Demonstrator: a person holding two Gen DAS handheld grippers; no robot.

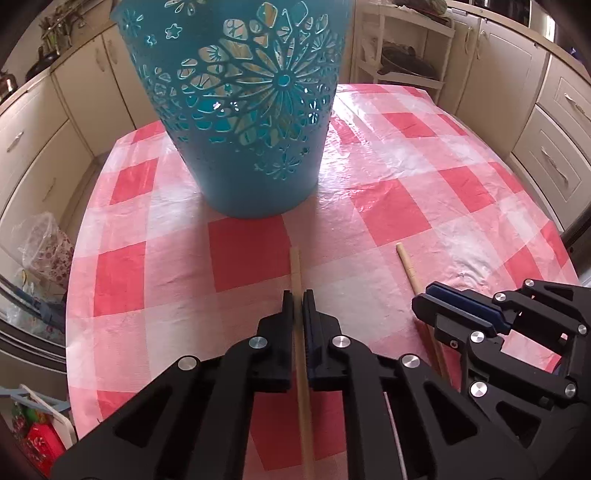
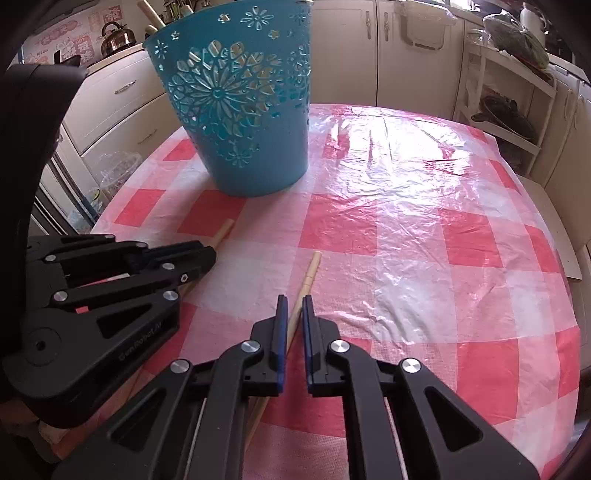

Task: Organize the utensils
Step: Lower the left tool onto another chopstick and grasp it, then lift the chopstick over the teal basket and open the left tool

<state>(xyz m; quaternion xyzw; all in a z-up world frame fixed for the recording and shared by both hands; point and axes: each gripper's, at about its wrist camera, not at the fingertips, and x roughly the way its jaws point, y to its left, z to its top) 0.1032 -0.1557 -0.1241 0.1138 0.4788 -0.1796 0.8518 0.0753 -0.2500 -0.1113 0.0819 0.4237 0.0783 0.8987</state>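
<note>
A teal cut-out basket [image 1: 243,110] stands on the red-checked table; it also shows in the right wrist view [image 2: 243,107] with wooden handles [image 2: 151,16] sticking out of its top. My left gripper [image 1: 298,295] is shut on a wooden stick [image 1: 296,269] that lies along the table. My right gripper [image 2: 292,301] has its jaws narrowly apart around a second wooden stick [image 2: 308,277], and the pads do not clearly touch it. In the left wrist view the right gripper [image 1: 428,295] sits over that second stick [image 1: 406,266]. The left gripper [image 2: 207,251] shows at the left of the right wrist view.
The table [image 2: 424,221] has a shiny plastic cover over the checked cloth. Cream kitchen cabinets [image 1: 554,129] surround it. A white shelf rack [image 2: 509,99] stands at the back right. A kettle [image 2: 114,35] sits on the counter. Bags [image 1: 44,243] lie left of the table.
</note>
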